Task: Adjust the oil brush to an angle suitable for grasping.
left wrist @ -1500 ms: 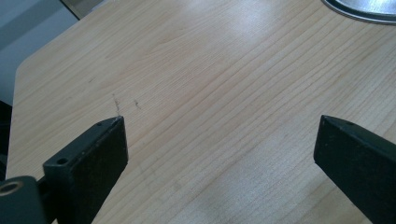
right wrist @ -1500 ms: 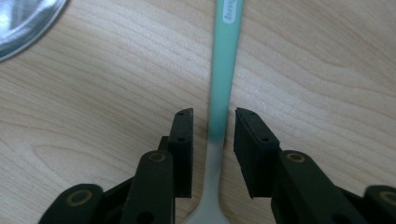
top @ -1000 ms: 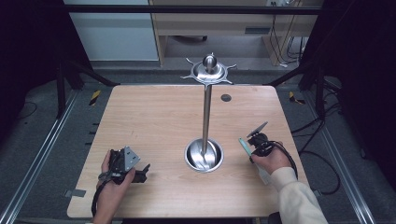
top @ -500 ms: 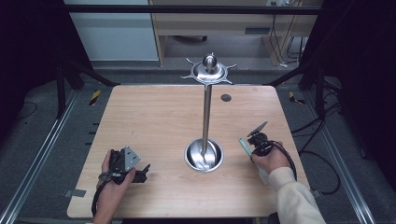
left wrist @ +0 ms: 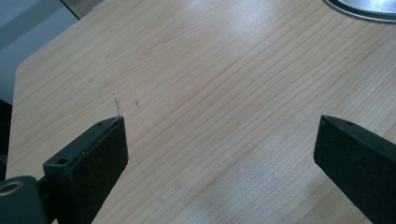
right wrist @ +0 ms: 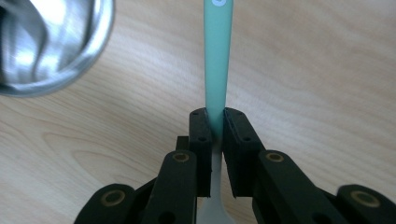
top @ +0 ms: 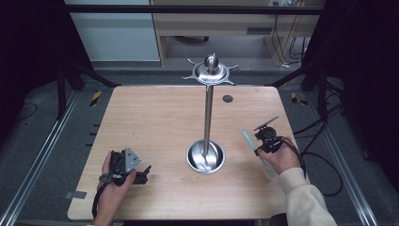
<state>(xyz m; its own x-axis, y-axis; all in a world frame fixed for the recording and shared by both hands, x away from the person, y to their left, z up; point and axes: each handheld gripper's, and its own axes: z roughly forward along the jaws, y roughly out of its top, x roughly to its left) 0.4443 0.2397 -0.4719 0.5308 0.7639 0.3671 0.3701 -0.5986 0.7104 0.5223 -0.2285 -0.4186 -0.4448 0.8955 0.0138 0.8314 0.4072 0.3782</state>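
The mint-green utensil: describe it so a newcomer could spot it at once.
Start at the tall steel stand rising from its round base on the wooden table, then look right to the right claw. Clamped between its jaws is the mint-green utensil, a slim handle, the one coloured thing among steel, wood and black.

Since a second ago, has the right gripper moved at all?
Yes. The right gripper, shut on the green-handled utensil, has risen slightly, sitting a little higher against the stand's bowl base in the high view.
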